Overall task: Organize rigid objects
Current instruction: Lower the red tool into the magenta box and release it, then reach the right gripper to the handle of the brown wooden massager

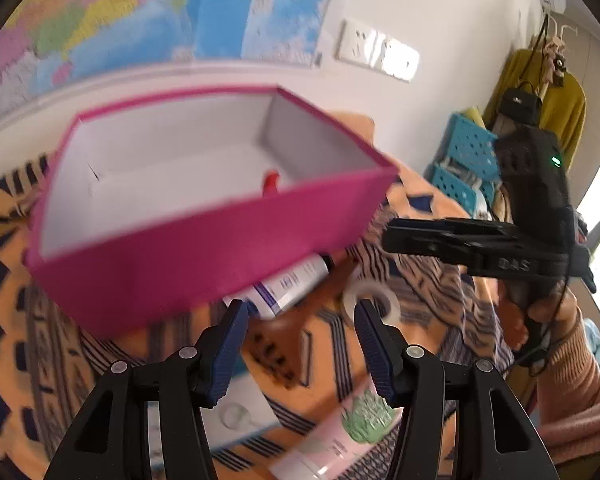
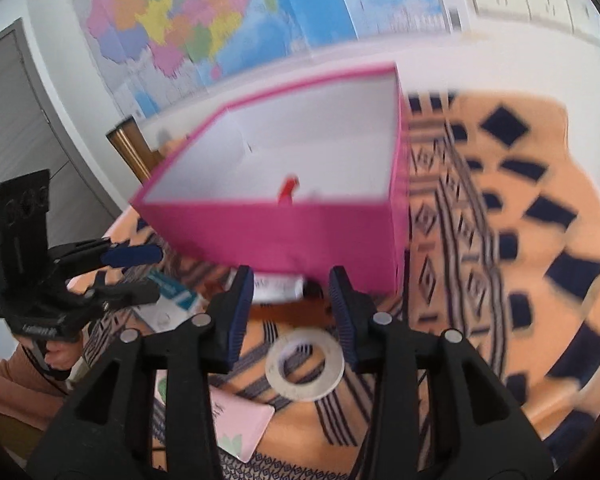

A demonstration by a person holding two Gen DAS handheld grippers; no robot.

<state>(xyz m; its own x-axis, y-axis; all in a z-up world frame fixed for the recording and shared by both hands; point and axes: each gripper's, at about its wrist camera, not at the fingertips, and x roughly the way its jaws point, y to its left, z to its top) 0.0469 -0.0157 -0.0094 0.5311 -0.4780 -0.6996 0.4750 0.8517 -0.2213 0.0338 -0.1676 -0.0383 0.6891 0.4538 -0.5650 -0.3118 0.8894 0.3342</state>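
On patterned cloth (image 2: 500,200), pink box (image 2: 300,236), tape ring (image 2: 305,364) between released right gripper (image 2: 292,316), left gripper (image 1: 300,336) released.

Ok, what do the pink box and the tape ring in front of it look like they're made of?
The pink box looks like rigid cardboard: matte magenta covering, white lining, thin straight walls. The tape ring seems to be a paper-type tape, matte and off-white, though blur leaves that open.

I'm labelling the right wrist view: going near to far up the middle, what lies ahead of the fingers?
Tape roll → white tube → pink box → wall map.
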